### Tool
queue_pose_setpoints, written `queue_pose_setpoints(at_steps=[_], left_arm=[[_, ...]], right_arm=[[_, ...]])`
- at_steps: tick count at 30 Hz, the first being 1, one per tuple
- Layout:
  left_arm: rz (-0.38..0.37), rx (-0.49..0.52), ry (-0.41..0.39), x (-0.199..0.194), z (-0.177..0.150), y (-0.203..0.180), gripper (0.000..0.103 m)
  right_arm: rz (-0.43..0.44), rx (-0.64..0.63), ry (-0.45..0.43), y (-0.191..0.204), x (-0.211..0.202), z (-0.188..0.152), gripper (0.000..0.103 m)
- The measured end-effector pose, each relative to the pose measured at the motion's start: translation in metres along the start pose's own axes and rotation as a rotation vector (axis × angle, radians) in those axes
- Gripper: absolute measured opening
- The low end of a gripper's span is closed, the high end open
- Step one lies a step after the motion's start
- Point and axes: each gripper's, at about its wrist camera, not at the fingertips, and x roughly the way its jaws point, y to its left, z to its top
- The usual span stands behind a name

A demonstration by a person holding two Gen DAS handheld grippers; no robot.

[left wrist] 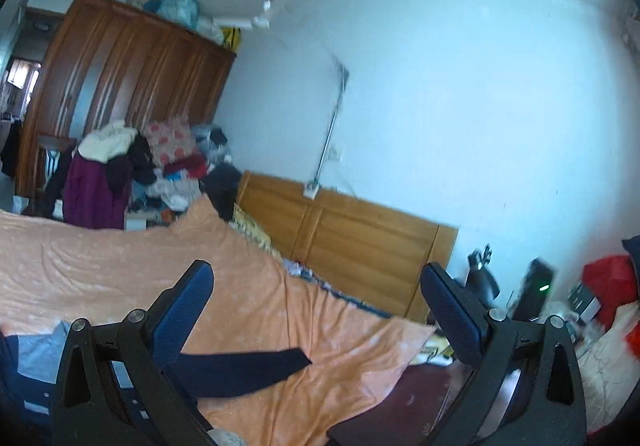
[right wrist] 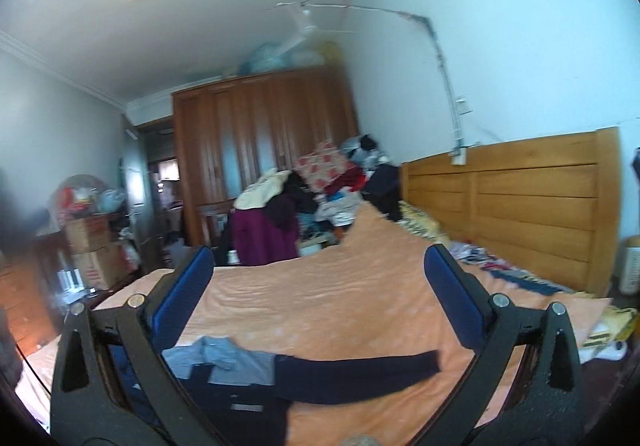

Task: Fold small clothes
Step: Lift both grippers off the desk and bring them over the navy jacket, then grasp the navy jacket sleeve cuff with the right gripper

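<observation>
A small dark navy garment [right wrist: 352, 374] with a light blue collar part [right wrist: 224, 362] lies flat on the orange bedsheet [right wrist: 320, 294], one sleeve stretched out to the right. In the left wrist view the same navy sleeve [left wrist: 248, 366] points right across the orange sheet [left wrist: 120, 266]. My left gripper [left wrist: 316, 274] is open and held above the garment, empty. My right gripper [right wrist: 318, 258] is also open with nothing between its blue pads, above the garment's near edge.
A wooden headboard [right wrist: 520, 201] runs along the right wall. A pile of clothes [right wrist: 316, 189] sits at the far end of the bed before a brown wardrobe [right wrist: 264, 133]. Boxes [right wrist: 92, 246] stand at the left. A black lamp [left wrist: 484, 274] and clutter lie beside the bed.
</observation>
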Motion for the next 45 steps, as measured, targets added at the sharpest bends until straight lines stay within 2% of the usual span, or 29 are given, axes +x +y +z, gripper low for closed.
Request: queue_pose_setpoints(at_steps=[3, 5, 7, 9, 11, 13, 15, 17, 19, 23, 25, 27, 30, 32, 34, 35, 36, 39, 42, 45], left_arm=[[-0.032, -0.044, -0.08, -0.053, 0.03, 0.009, 0.103], [-0.018, -0.099, -0.118, -0.082, 0.047, 0.02, 0.103], [0.026, -0.101, -0.157, -0.105, 0.059, 0.025, 0.103], [0.038, -0.12, -0.144, -0.115, 0.066, 0.033, 0.103], [0.041, -0.135, -0.119, -0.116, 0.068, 0.043, 0.103], [0.106, -0.11, -0.104, -0.109, 0.069, 0.049, 0.103], [0.193, -0.069, -0.11, -0.112, 0.073, 0.056, 0.103], [0.268, -0.024, -0.133, -0.122, 0.077, 0.067, 0.103], [0.329, -0.005, -0.152, -0.136, 0.082, 0.08, 0.103], [0.39, -0.011, -0.141, -0.15, 0.082, 0.107, 0.103], [0.414, -0.031, -0.144, -0.16, 0.078, 0.122, 0.103], [0.422, -0.037, -0.139, -0.161, 0.07, 0.132, 0.103], [0.509, 0.04, -0.112, -0.153, 0.052, 0.136, 0.103], [0.562, 0.117, -0.097, -0.148, 0.039, 0.136, 0.103], [0.621, 0.212, -0.124, -0.147, 0.026, 0.132, 0.103], [0.631, 0.243, -0.141, -0.142, 0.022, 0.131, 0.103], [0.636, 0.279, -0.166, -0.144, 0.016, 0.13, 0.103], [0.622, 0.37, -0.221, -0.149, -0.003, 0.133, 0.103], [0.645, 0.348, -0.161, -0.146, -0.009, 0.149, 0.103], [0.644, 0.282, -0.077, -0.141, -0.02, 0.177, 0.103]], right_arm=[[0.101, 0.05, 0.021, 0.028, 0.011, -0.009, 0.103], [0.236, 0.129, 0.041, 0.047, 0.024, -0.038, 0.103], [0.334, 0.165, 0.088, 0.073, 0.043, -0.073, 0.103], [0.375, 0.14, 0.182, 0.109, 0.066, -0.124, 0.103], [0.426, 0.141, 0.336, 0.14, 0.082, -0.186, 0.103], [0.539, 0.153, 0.564, 0.172, 0.08, -0.255, 0.103], [0.653, 0.1, 0.701, 0.202, 0.058, -0.301, 0.103], [0.715, 0.066, 0.775, 0.218, 0.041, -0.329, 0.103], [0.741, 0.028, 0.8, 0.22, 0.036, -0.334, 0.103], [0.688, -0.038, 0.683, 0.199, 0.046, -0.294, 0.103], [0.625, -0.103, 0.592, 0.19, 0.042, -0.261, 0.103], [0.543, -0.229, 0.444, 0.197, 0.035, -0.223, 0.103], [0.433, -0.395, 0.19, 0.195, 0.011, -0.17, 0.103], [0.319, -0.483, 0.006, 0.19, -0.007, -0.138, 0.103], [0.155, -0.559, -0.167, 0.183, -0.012, -0.126, 0.103], [0.097, -0.578, -0.18, 0.18, -0.006, -0.124, 0.103], [0.058, -0.585, -0.143, 0.175, 0.006, -0.122, 0.103], [0.008, -0.514, -0.043, 0.148, 0.032, -0.124, 0.103], [-0.018, -0.393, 0.083, 0.105, 0.058, -0.129, 0.103], [-0.033, -0.224, 0.232, 0.049, 0.088, -0.13, 0.103]])
